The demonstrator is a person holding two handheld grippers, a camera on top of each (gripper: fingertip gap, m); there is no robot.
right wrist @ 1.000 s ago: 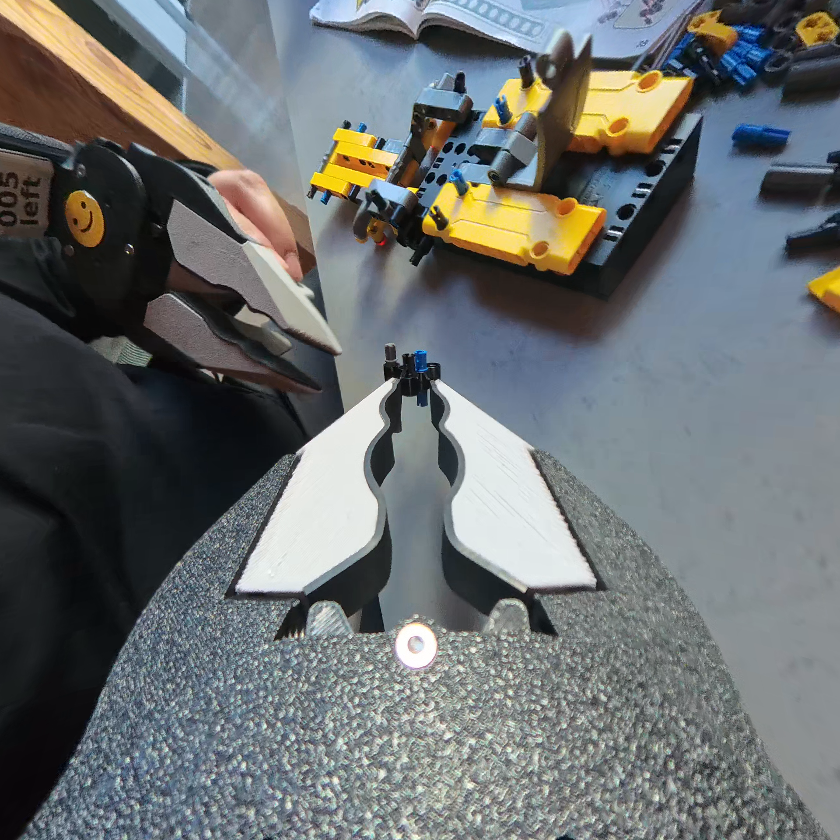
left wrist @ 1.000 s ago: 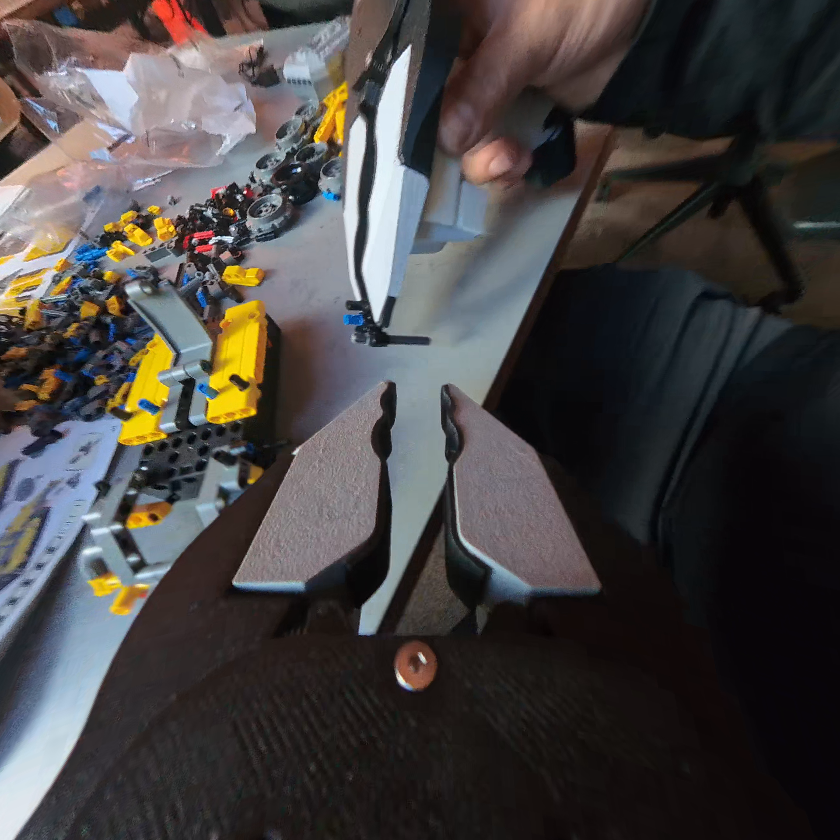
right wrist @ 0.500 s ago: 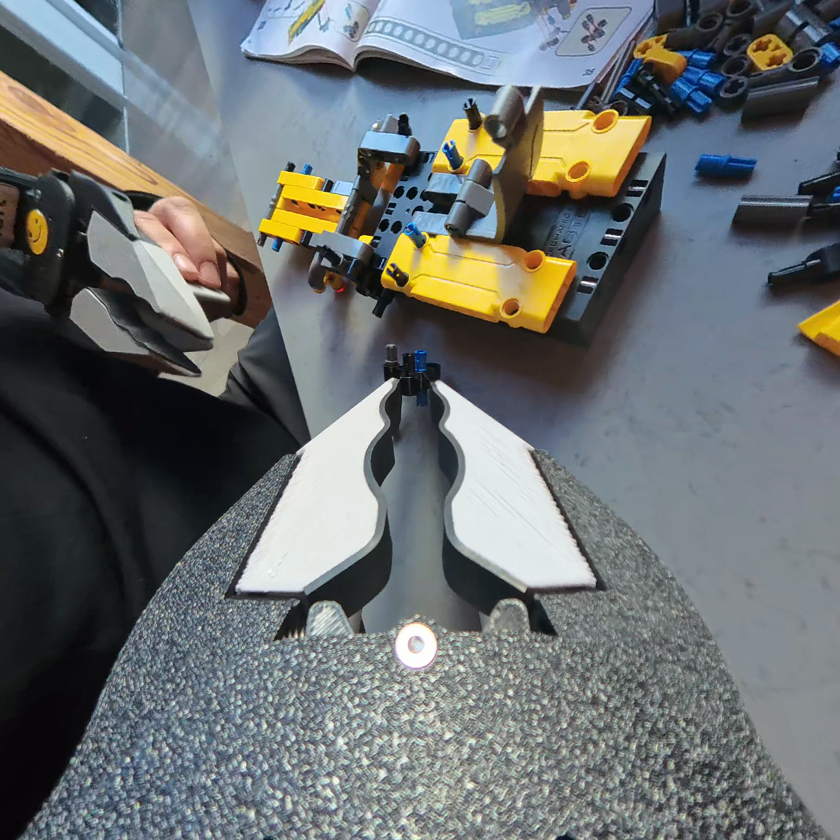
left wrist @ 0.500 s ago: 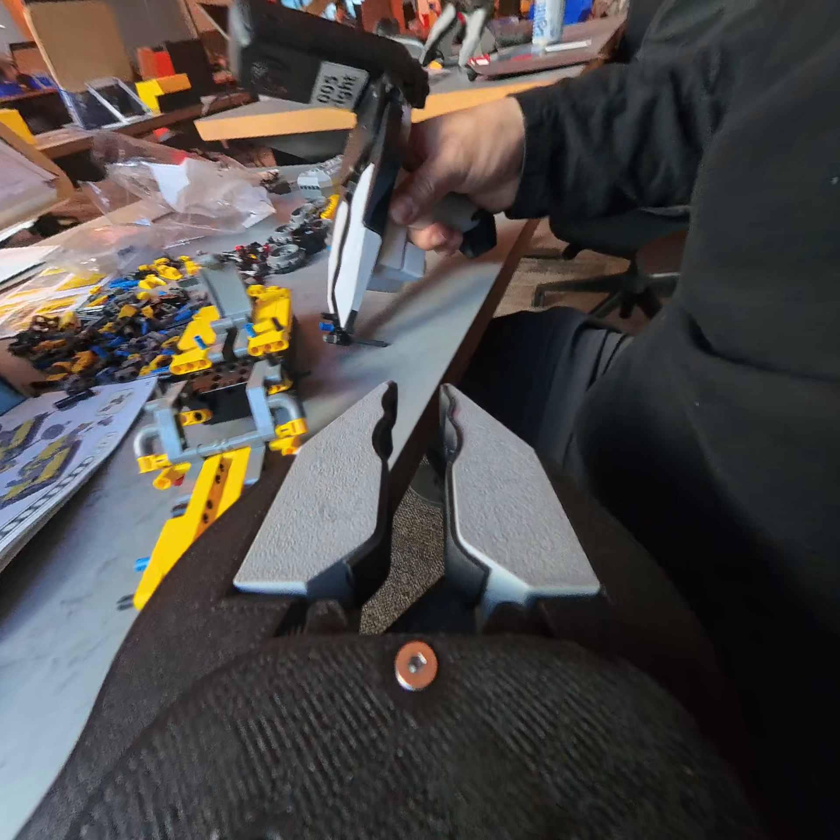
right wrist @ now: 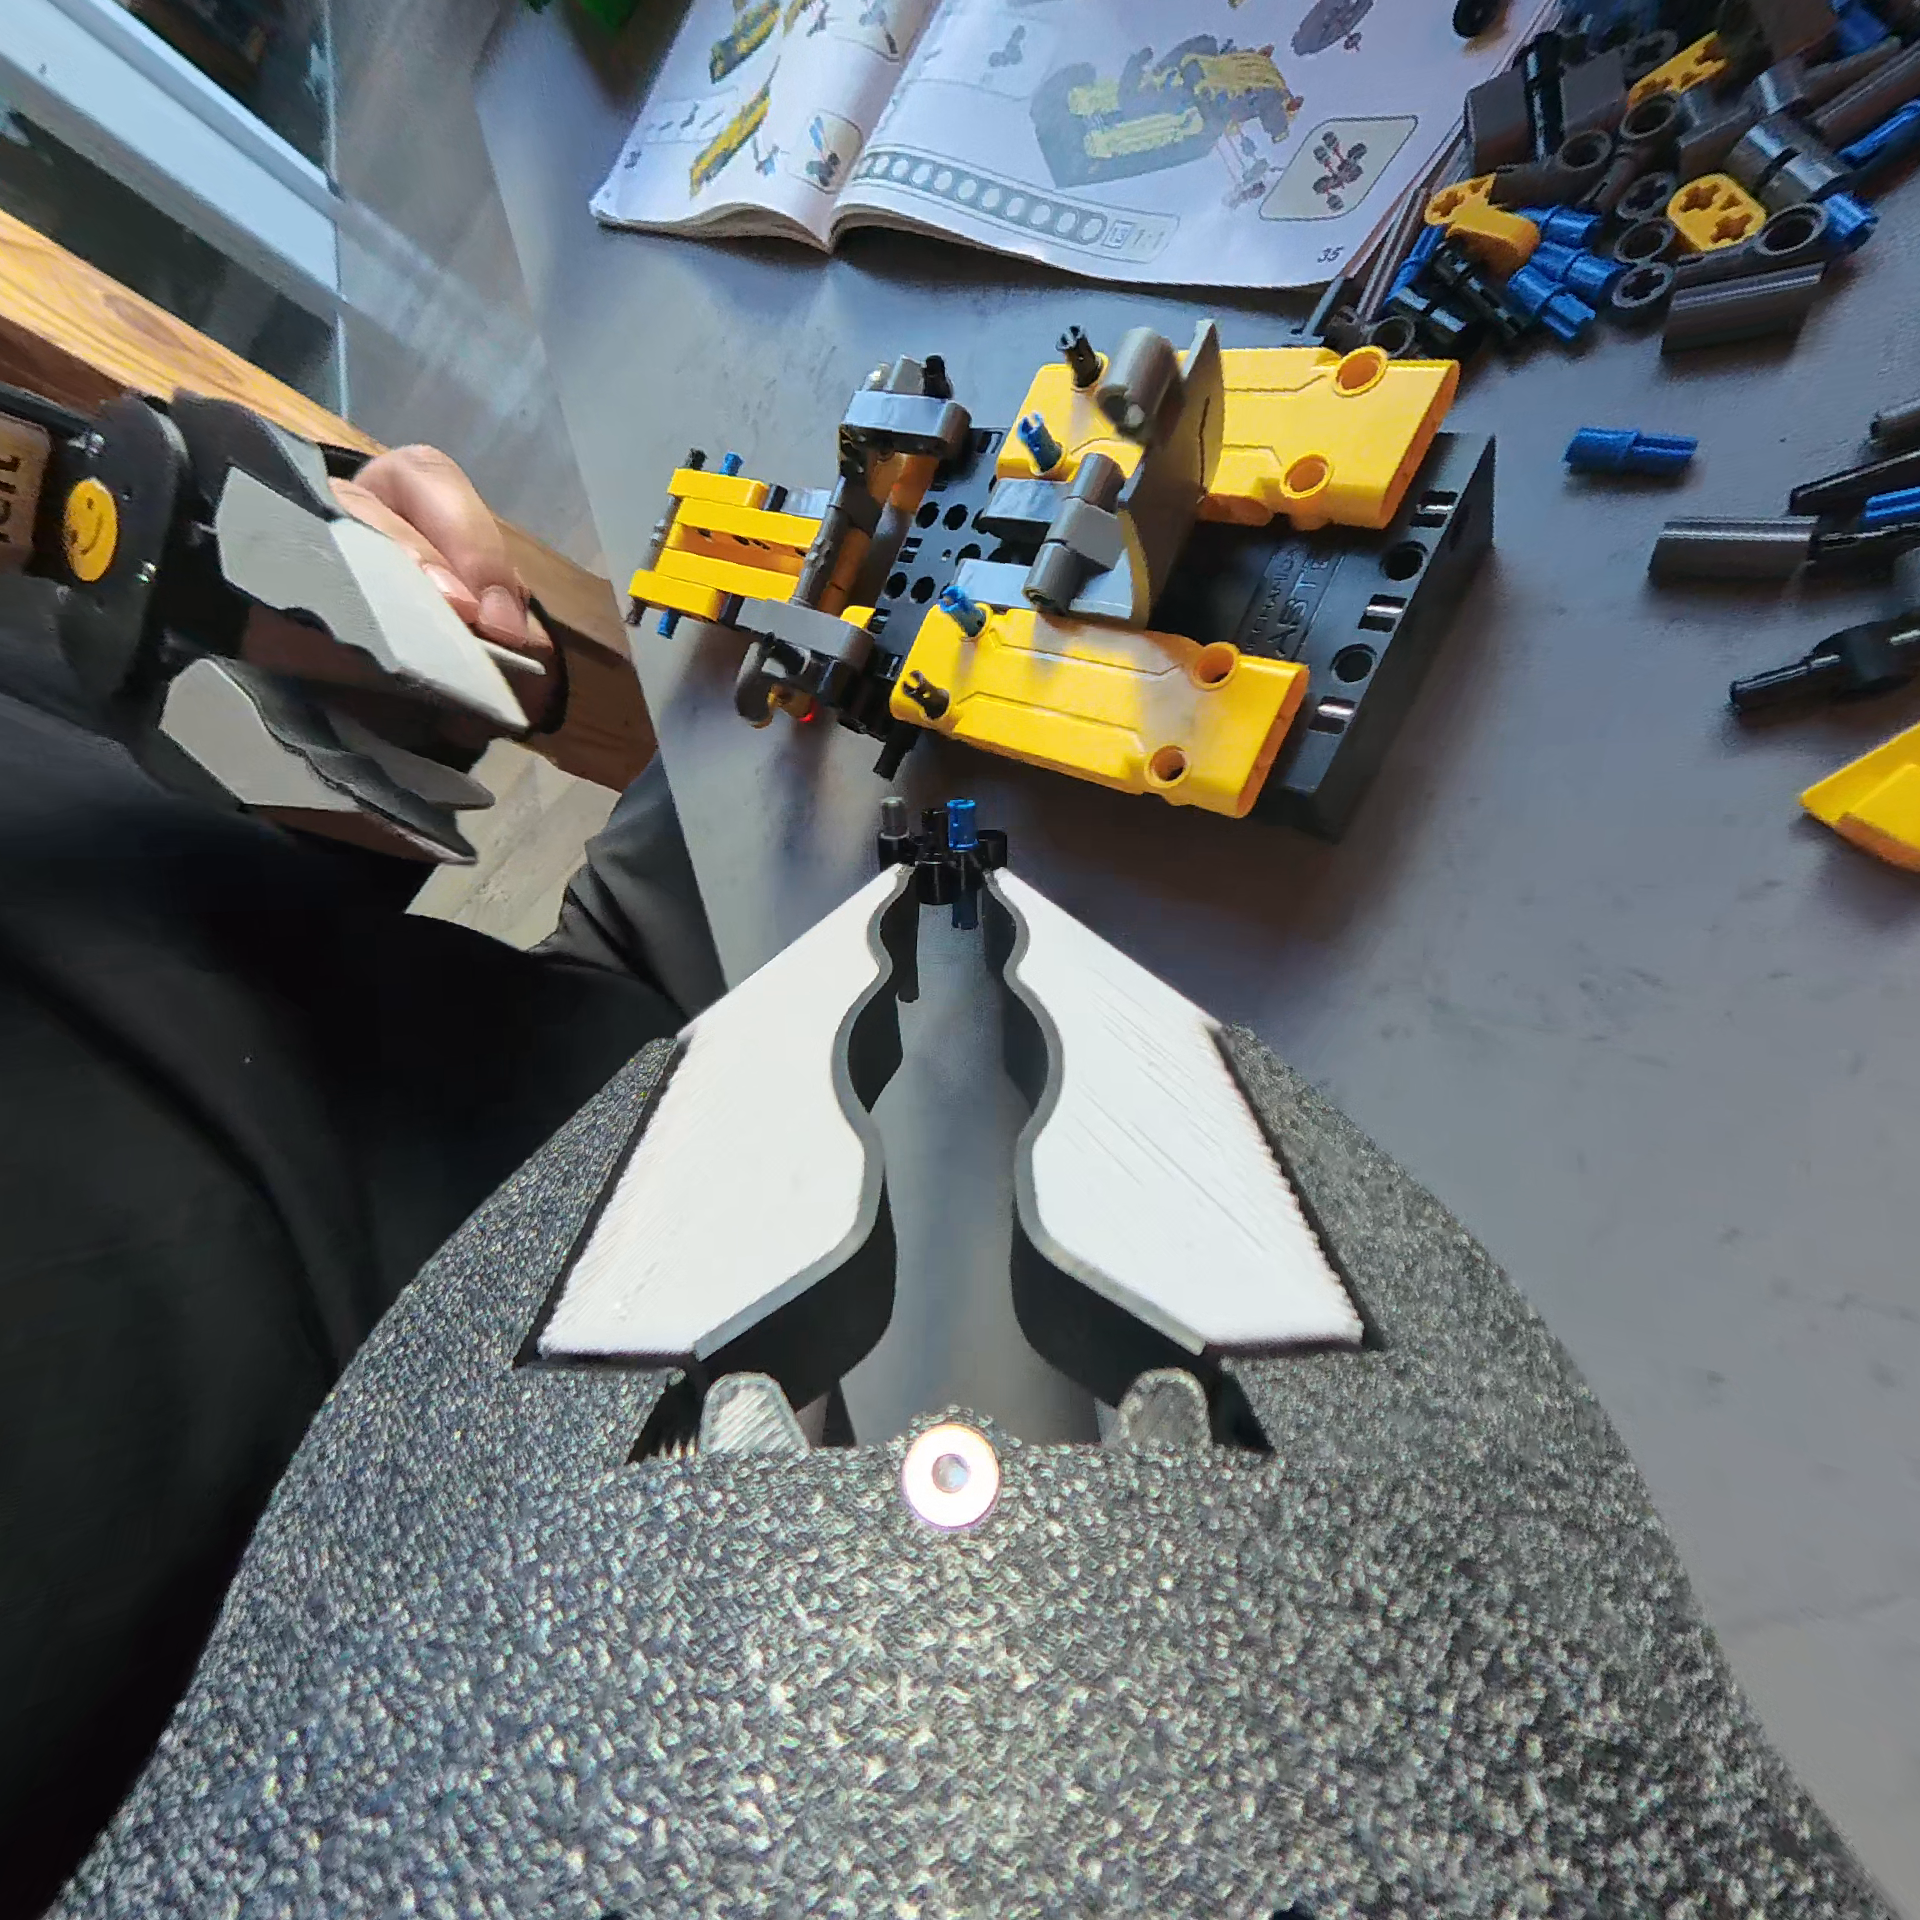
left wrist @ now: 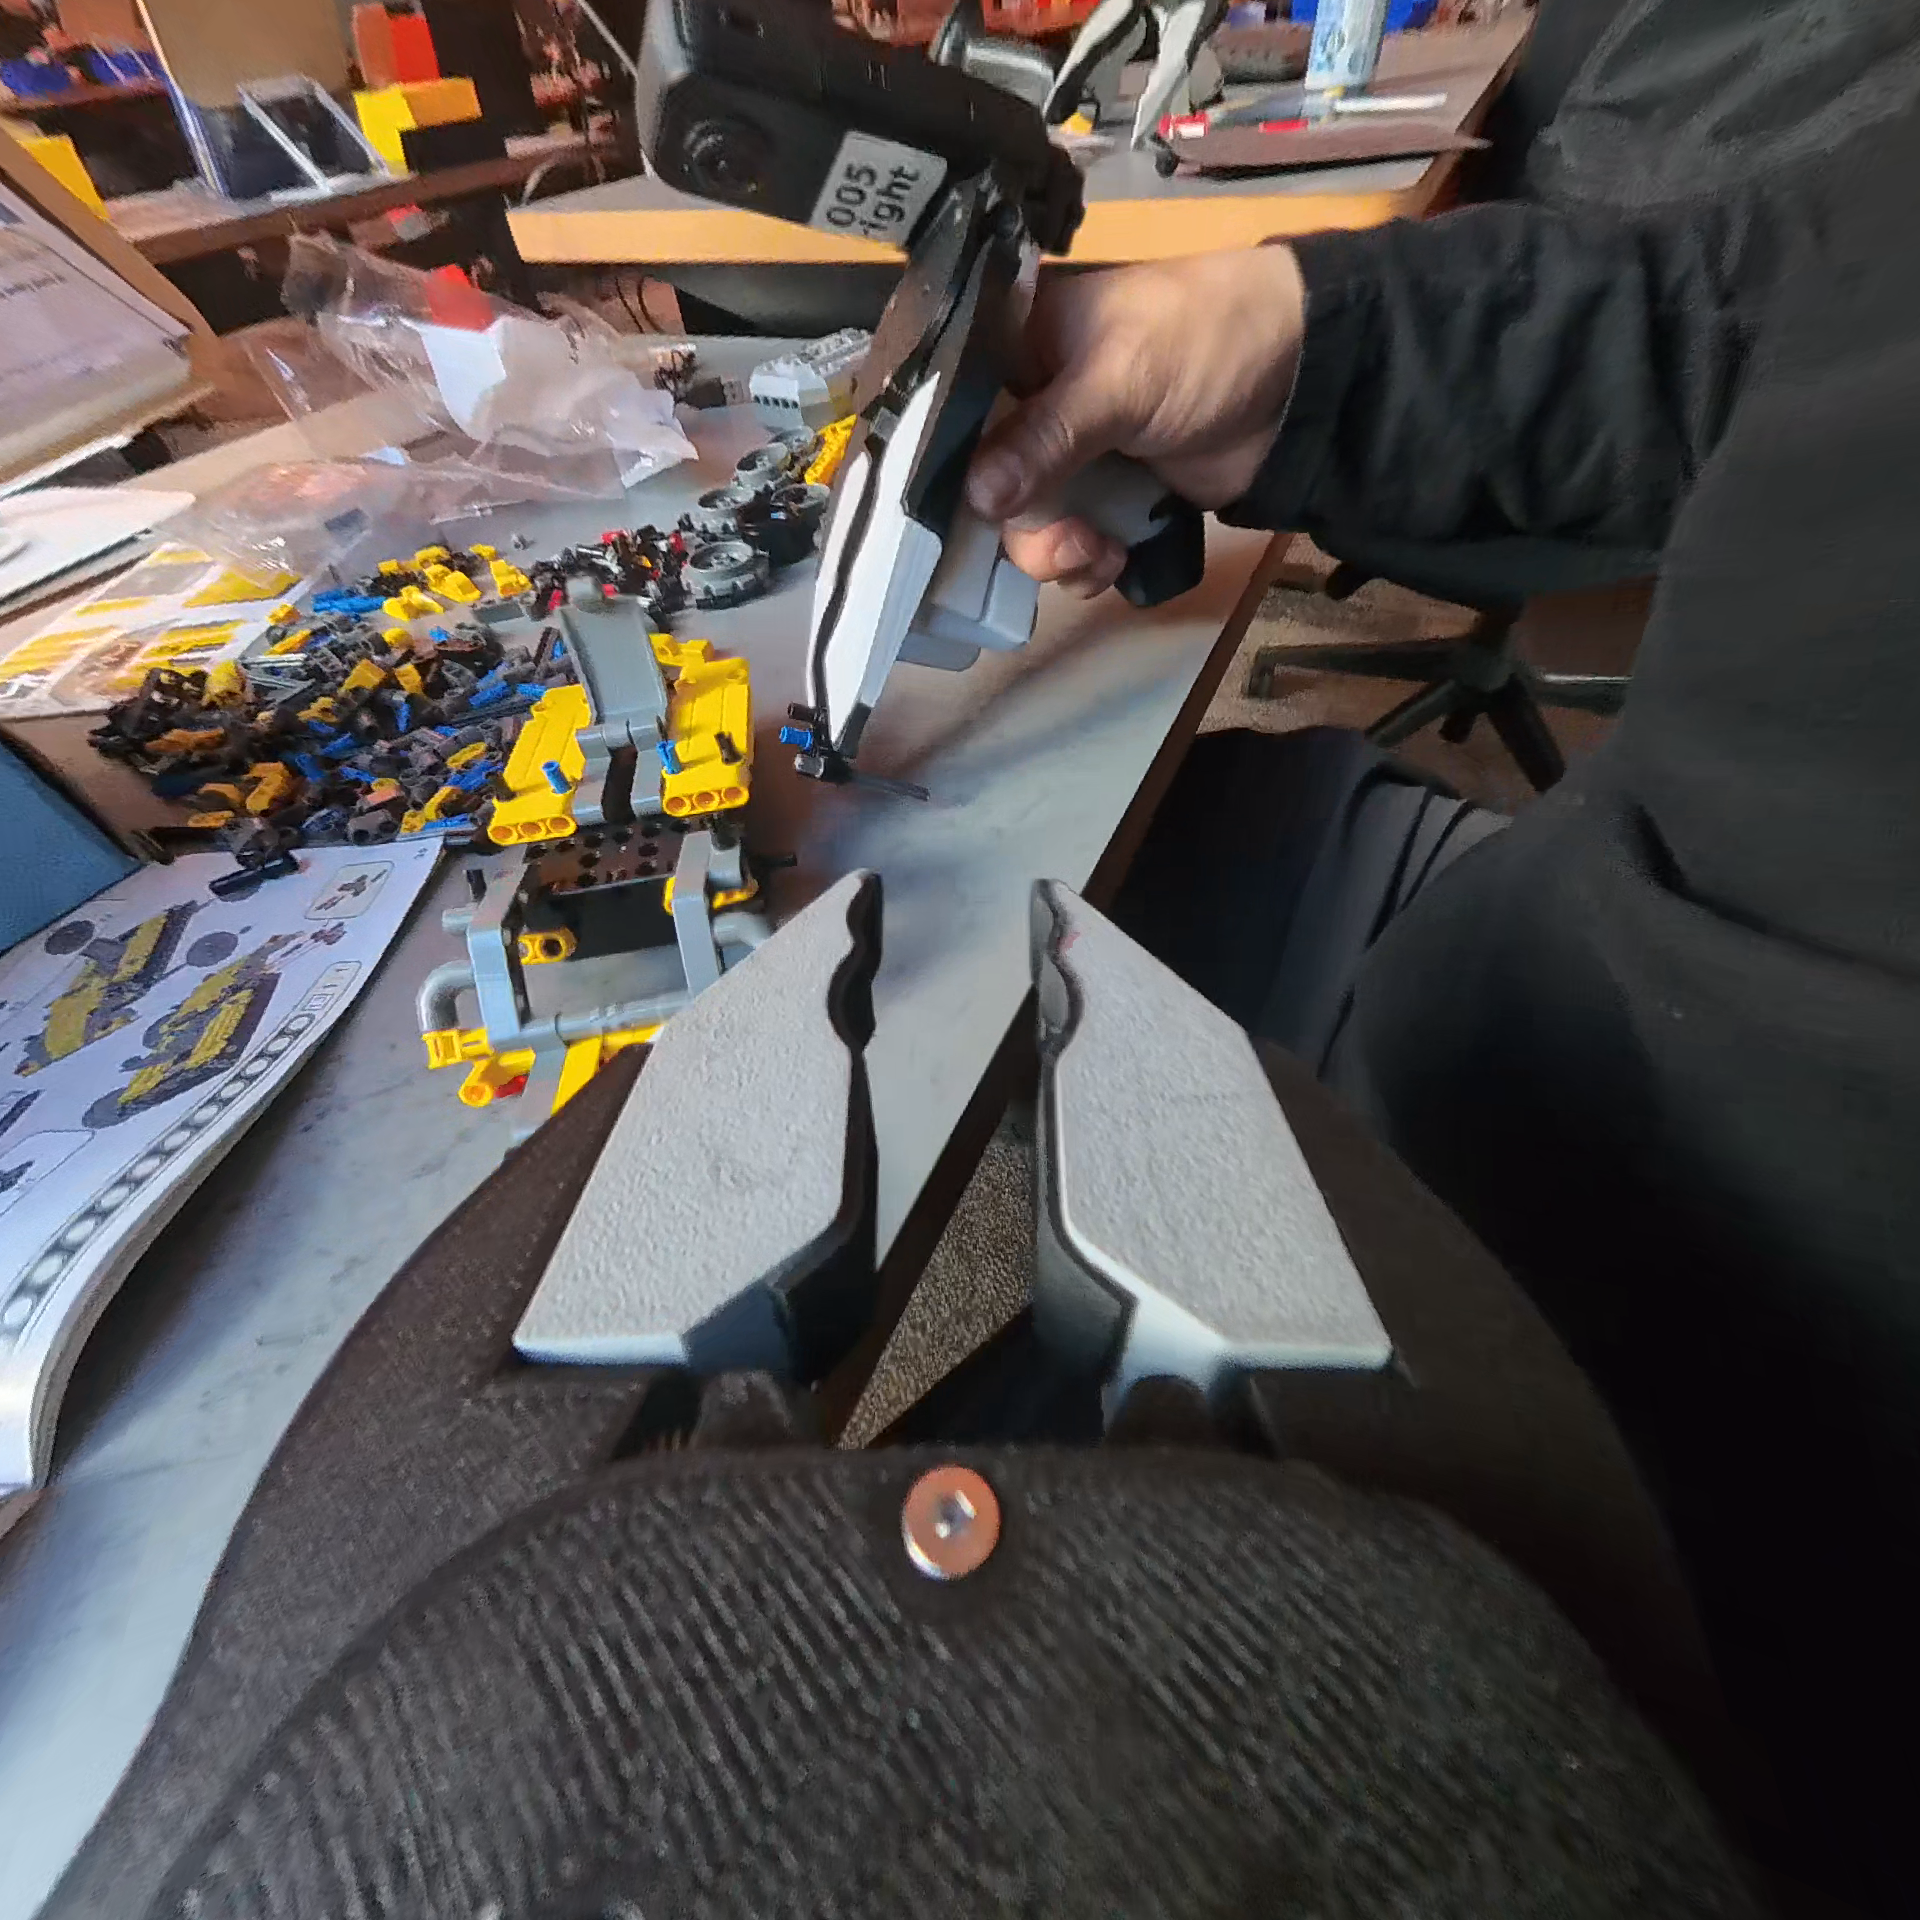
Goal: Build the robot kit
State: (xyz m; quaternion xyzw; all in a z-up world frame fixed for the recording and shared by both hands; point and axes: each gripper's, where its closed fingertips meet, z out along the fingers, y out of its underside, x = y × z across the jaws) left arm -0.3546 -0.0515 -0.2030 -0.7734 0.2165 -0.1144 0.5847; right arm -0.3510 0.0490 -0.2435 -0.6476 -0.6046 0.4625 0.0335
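**Grey surface strewn with building parts**

On the grey surface (right wrist: 1558, 1091) we see a yellow-and-black model (right wrist: 1091, 582), loose parts (left wrist: 312, 707) and an open booklet (right wrist: 987, 135). Our right tool (right wrist: 940, 878) pinches a small black-and-blue connector piece (right wrist: 940, 842) just beside the model, at its 6 o'clock. Our left tool (left wrist: 956, 904) hangs spread and empty over the surface's edge.

Right gripper (right wrist: 943, 883) sits center frame in its own wrist view, pinching a small connector piece (right wrist: 940, 850) just below the half-built model (right wrist: 1070, 592) on the table (right wrist: 1507, 1039). Open instruction booklet (right wrist: 1039, 135) is up top, above the model. Loose parts pile (right wrist: 1683, 177) fills the upper right. Left gripper (right wrist: 436, 727) hangs at mid left, off the table edge, nothing between its spread fingers.
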